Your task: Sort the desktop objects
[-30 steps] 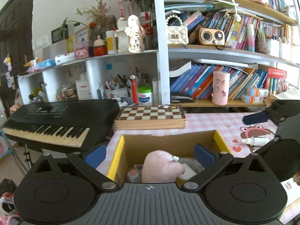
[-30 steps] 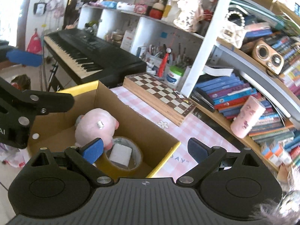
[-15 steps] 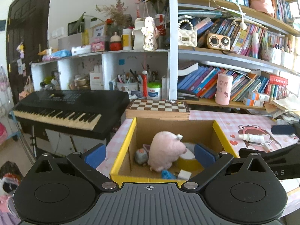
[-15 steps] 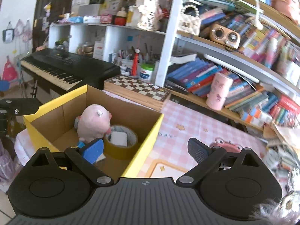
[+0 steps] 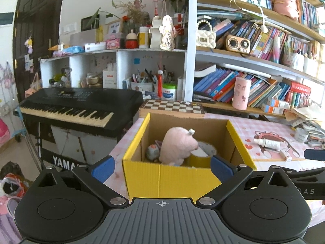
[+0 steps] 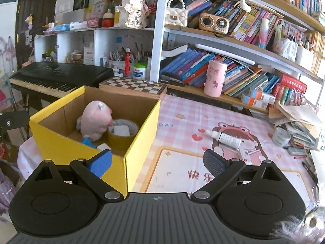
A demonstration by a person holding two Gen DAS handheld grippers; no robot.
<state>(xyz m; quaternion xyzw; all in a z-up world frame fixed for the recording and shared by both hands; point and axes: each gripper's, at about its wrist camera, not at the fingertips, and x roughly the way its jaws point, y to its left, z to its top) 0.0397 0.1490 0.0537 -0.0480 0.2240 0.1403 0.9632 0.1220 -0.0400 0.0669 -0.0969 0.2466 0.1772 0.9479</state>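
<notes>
We are looking at a table with a pink checked cloth (image 6: 182, 109). A cartoon mat (image 6: 223, 158) is lying on it, showing a girl in a frog hat. We are reading "DAY" printed on the cloth and two red Chinese signs on the mat.

A yellow box (image 6: 140, 122) is sitting at the table's left end. Its top is open. Inside, a pink plush toy (image 6: 95, 120) is leaning beside a roll of yellow tape (image 6: 121, 136). A white block is resting inside the roll. A small grey toy (image 5: 152, 151) is sitting behind the plush.

A white bottle (image 6: 225, 137) is lying on its side on the mat, well apart from the box. A small white tube (image 6: 244, 154) is lying just beside it.

Behind the box, a chessboard (image 6: 132, 85) is lying flat. A black keyboard (image 5: 77, 105) is standing to the left, and we are reading "YAMA" on its stand. Shelves full of books (image 6: 223, 69) are filling the back wall. A pink cup (image 6: 215, 78) is standing on the low shelf. A small radio (image 6: 213, 23) is sitting higher up.

We are holding the left gripper (image 5: 162, 163) in front of the box, its fingers spread wide with nothing in them. The right gripper (image 6: 156, 162) is hanging over the box corner, also spread wide and holding nothing.
</notes>
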